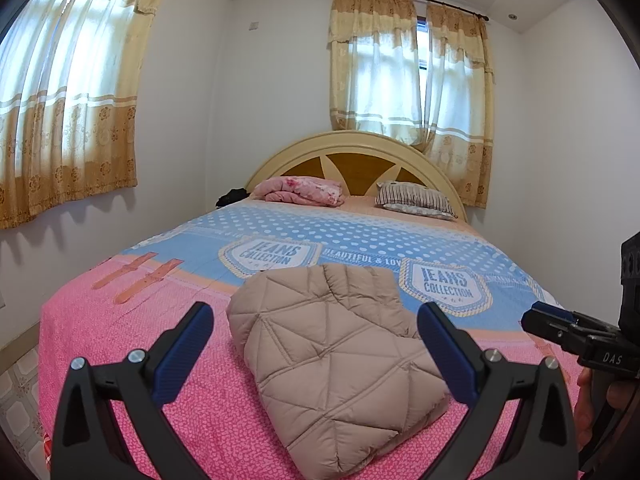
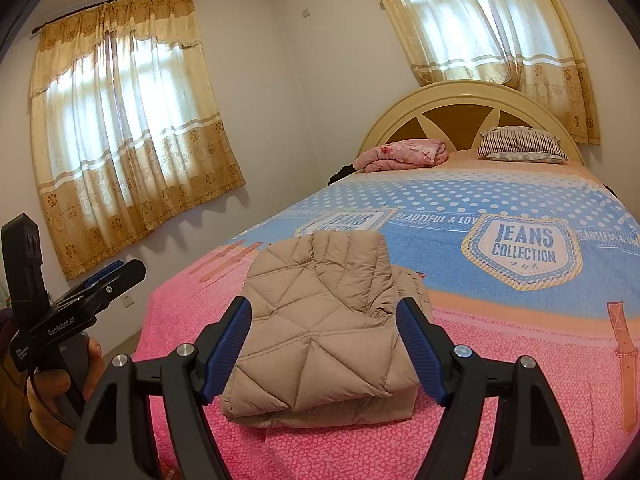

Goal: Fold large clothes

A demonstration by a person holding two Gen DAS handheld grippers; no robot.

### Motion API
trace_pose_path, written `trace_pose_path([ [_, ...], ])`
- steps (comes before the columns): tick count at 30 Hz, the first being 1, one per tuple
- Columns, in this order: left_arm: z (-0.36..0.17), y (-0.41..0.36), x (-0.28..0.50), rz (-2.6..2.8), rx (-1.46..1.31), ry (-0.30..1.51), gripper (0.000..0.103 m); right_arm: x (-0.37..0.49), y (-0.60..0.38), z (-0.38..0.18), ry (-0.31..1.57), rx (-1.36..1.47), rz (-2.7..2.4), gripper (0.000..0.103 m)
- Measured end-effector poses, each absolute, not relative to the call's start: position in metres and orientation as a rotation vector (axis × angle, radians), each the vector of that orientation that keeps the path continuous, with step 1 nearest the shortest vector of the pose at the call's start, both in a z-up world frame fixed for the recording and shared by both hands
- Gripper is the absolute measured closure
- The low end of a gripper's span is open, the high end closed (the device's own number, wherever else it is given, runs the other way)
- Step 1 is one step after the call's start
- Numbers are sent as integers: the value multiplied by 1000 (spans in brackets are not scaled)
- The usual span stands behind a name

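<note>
A beige quilted jacket (image 1: 336, 356) lies folded into a compact bundle on the pink end of the bed; it also shows in the right wrist view (image 2: 320, 332). My left gripper (image 1: 316, 344) is open and empty, held above and in front of the jacket, apart from it. My right gripper (image 2: 324, 344) is also open and empty, facing the jacket from the near side. The right gripper shows at the right edge of the left wrist view (image 1: 560, 326), and the left gripper at the left edge of the right wrist view (image 2: 116, 276).
The bed (image 1: 120, 320) has a pink and blue printed cover. A folded pink blanket (image 1: 300, 190) and a striped pillow (image 1: 416, 198) lie at the cream headboard (image 1: 360, 148). Curtained windows (image 1: 408, 68) are on the walls. Tiled floor (image 1: 20, 380) lies left of the bed.
</note>
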State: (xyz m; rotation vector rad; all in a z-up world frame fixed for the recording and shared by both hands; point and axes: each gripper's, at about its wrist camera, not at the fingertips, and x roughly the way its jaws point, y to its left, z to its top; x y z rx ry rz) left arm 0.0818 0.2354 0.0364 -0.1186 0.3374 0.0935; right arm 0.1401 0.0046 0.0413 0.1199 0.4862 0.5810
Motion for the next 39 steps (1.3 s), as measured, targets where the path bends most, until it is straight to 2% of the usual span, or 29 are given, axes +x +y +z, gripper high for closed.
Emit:
trace_pose_path([
  [39,47,235,77,137,-80,329,0,132,7,43,474,127,586,28],
])
